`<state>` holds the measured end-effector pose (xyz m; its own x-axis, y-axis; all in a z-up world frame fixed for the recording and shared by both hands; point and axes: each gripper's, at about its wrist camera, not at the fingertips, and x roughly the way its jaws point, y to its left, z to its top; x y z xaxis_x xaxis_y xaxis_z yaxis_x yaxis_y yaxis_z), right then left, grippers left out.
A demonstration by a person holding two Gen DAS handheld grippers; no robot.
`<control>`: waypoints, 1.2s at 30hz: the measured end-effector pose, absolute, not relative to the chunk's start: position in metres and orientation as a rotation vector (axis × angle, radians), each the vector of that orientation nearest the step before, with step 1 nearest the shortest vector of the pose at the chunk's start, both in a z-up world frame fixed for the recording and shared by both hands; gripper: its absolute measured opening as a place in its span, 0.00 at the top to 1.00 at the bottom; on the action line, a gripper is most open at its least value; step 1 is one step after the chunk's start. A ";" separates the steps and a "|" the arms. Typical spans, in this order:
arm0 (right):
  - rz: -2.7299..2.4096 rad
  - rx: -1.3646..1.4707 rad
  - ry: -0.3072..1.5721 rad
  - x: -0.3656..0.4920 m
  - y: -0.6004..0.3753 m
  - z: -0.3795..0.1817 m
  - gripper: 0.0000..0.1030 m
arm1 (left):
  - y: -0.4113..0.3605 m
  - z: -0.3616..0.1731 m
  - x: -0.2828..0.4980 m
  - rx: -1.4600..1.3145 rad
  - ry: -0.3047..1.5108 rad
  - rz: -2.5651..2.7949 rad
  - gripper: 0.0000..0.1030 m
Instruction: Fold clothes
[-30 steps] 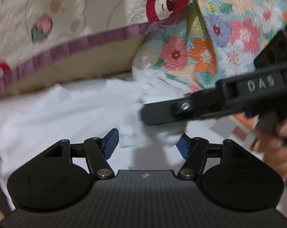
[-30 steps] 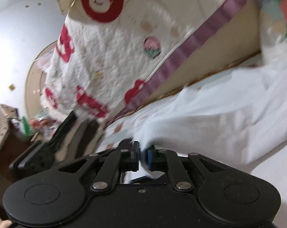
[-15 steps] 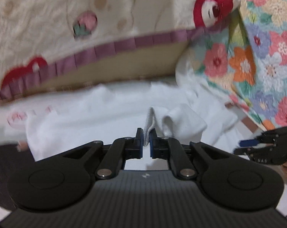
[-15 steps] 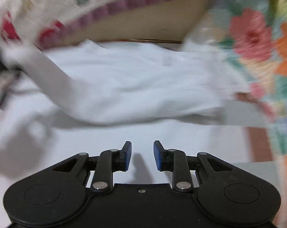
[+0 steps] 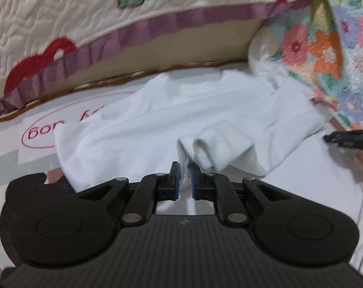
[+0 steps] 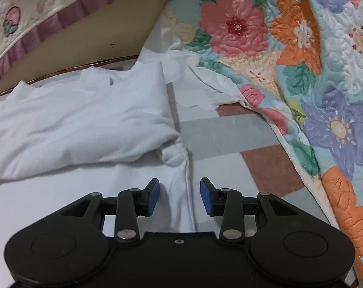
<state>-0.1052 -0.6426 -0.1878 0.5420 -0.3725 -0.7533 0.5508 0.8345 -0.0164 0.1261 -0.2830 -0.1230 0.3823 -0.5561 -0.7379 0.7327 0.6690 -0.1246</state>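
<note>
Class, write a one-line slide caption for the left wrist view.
Left gripper pinches a bunched edge of the white garment on the bed.

Ahead of the right gripper (image 6: pixel 179 196) bare sheet (image 6: pixel 220 129) lies free; the flowered quilt (image 6: pixel 301 72) walls its right, the white garment (image 6: pixel 80 120) its left.

We looked low and close across the bed from both wrist cameras, sharing the white garment (image 5: pixel 157 120) (image 6: pixel 85 115) and floral quilt (image 5: pixel 325 48) (image 6: pixel 301 48).
</note>
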 end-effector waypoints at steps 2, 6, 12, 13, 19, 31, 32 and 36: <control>-0.582 0.238 0.845 -0.099 -0.640 -0.186 0.58 | -0.273 -0.135 0.136 0.218 0.862 -0.807 0.91; -0.587 0.242 0.835 -0.090 -0.630 -0.184 0.56 | -0.240 -0.149 0.156 -0.008 0.943 -0.832 0.91; -0.687 0.314 0.757 -0.086 -0.620 -0.193 0.45 | -0.224 -0.150 0.162 -0.155 0.950 -0.917 0.66; -0.704 0.335 0.744 -0.086 -0.620 -0.193 0.45 | -0.224 -0.150 0.161 -0.165 0.947 -0.938 0.63; -0.742 0.316 0.761 -0.080 -0.617 -0.191 0.42 | -0.222 -0.168 0.171 -0.362 1.123 -0.947 0.51; -0.802 0.387 0.718 -0.072 -0.634 -0.195 0.36 | -0.213 -0.148 0.181 -0.332 0.983 -0.856 0.49; -0.801 0.385 0.715 -0.072 -0.634 -0.195 0.36 | -0.213 -0.144 0.179 -0.301 0.959 -0.856 0.47; -0.797 0.376 0.704 -0.072 -0.633 -0.197 0.36 | -0.219 -0.140 0.173 -0.250 0.946 -0.957 0.37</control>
